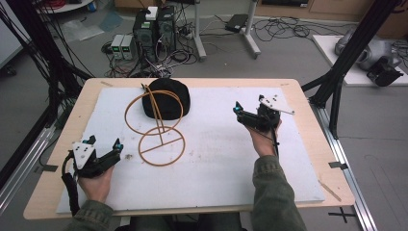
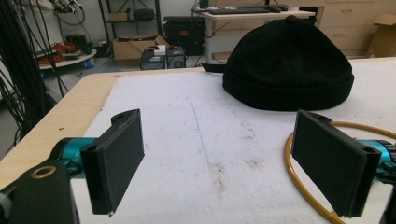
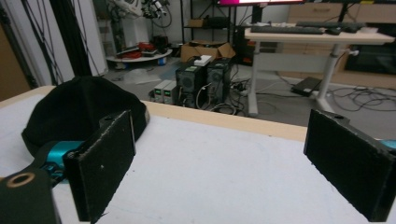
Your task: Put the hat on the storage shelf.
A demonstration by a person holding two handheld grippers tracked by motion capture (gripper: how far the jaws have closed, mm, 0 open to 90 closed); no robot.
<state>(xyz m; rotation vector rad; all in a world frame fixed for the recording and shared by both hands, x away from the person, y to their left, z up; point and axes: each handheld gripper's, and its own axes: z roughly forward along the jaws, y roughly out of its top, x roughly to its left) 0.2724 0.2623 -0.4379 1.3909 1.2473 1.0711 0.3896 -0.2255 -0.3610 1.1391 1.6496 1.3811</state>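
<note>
A black beanie lies at the back middle of the white mat. A tan stand of two rings lies flat by it, one ring partly under the beanie, the other ring nearer me. My left gripper rests open at the mat's left, just left of the near ring. In the left gripper view the open gripper has bare mat between its jaws, with the ring by the right jaw and the beanie beyond. My right gripper is held open right of the beanie, nothing in it.
The wooden table shows around the mat. Computer towers and cables sit on the floor beyond the far edge. Black frame posts stand at the table's right and left sides.
</note>
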